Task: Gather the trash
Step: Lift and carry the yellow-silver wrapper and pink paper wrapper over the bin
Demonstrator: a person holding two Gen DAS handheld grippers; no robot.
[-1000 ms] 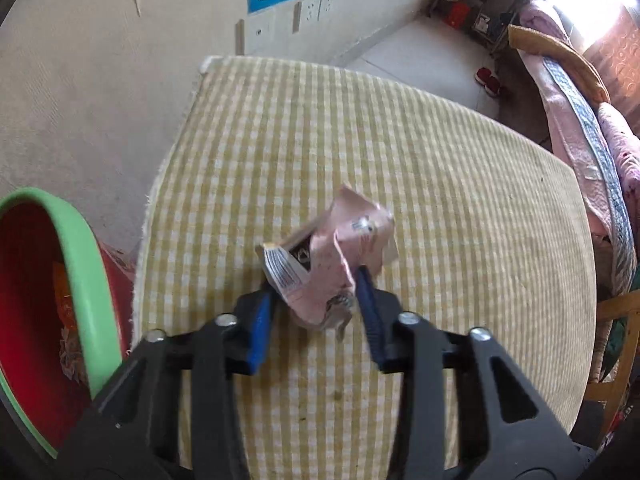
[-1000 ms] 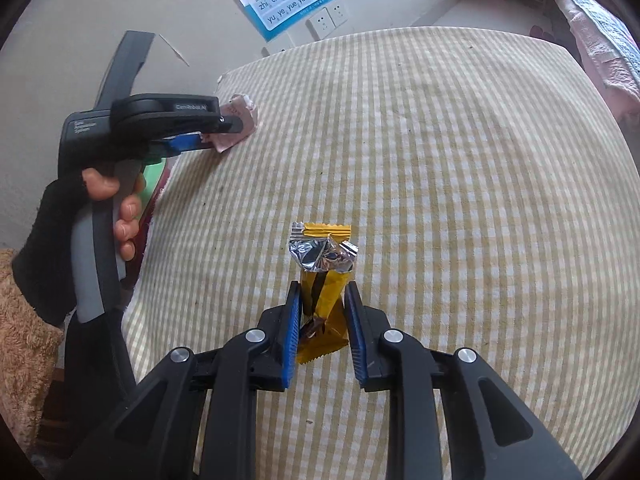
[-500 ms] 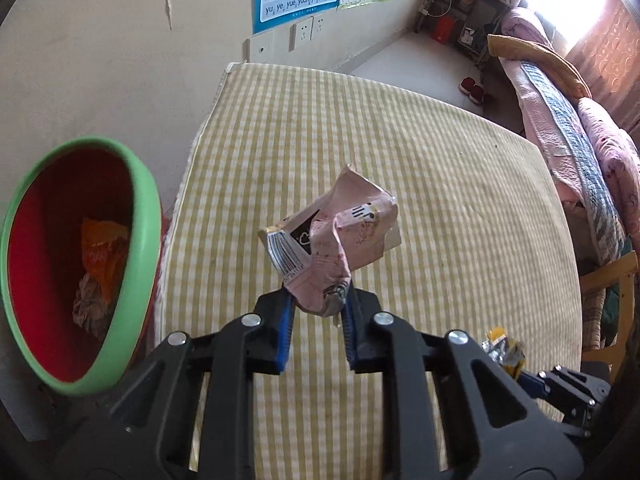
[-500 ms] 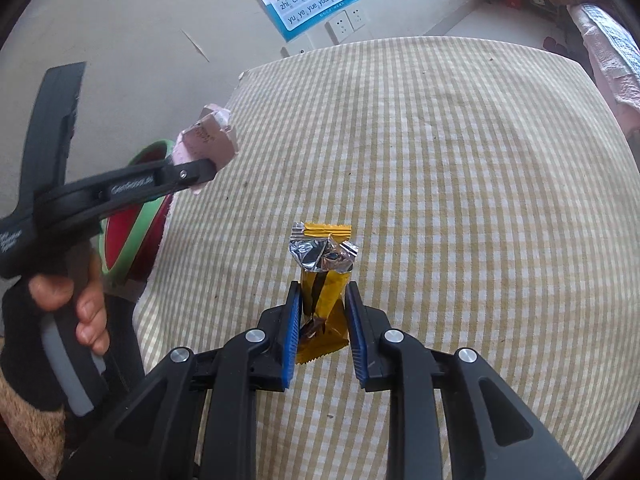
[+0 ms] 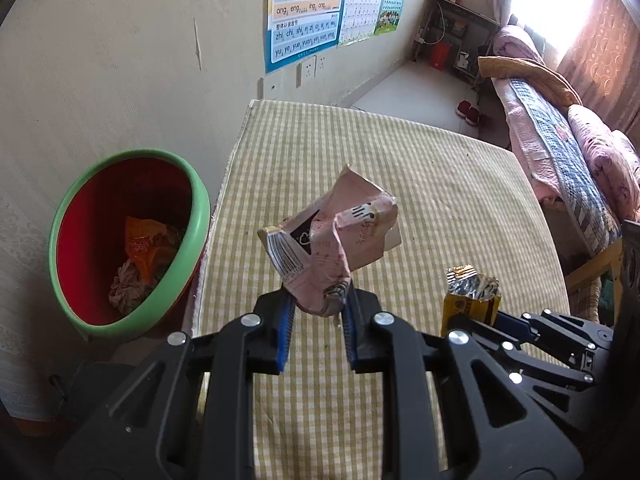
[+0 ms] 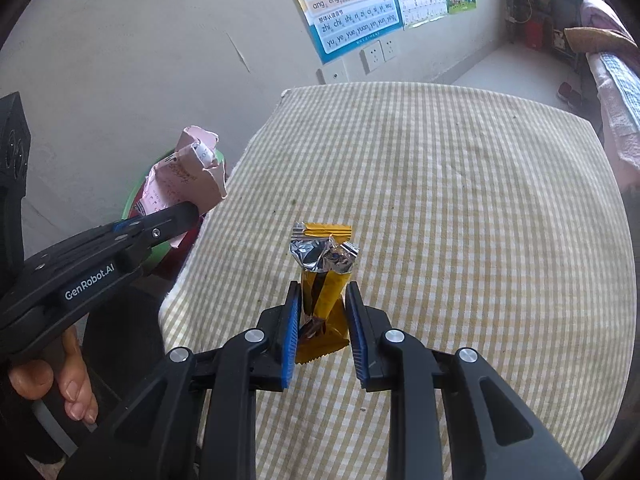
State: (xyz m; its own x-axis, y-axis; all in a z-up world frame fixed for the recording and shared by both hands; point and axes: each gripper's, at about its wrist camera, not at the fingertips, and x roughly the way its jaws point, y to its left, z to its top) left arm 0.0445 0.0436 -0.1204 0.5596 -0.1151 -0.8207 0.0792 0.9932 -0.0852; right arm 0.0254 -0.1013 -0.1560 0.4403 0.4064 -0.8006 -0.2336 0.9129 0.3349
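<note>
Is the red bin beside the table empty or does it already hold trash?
Not empty: the bin holds an orange wrapper and crumpled paper at its bottom.

A lived-in room of a home, used for sleeping and for a child's learning. A bed (image 5: 560, 128) with pink quilts and a checked blanket runs along the right side under a bright window with patterned orange curtains (image 5: 600, 40). Pinyin and number charts (image 5: 306, 12) hang on the plain wall above wall sockets (image 5: 308, 70). Red slippers (image 5: 468, 112) lie on the tiled floor, near a cluttered shelf (image 5: 452, 32) in the far corner. A yellow-checked cloth covers the table (image 5: 400, 168), with a red, green-rimmed bin (image 5: 192, 216) at its left edge.
</note>
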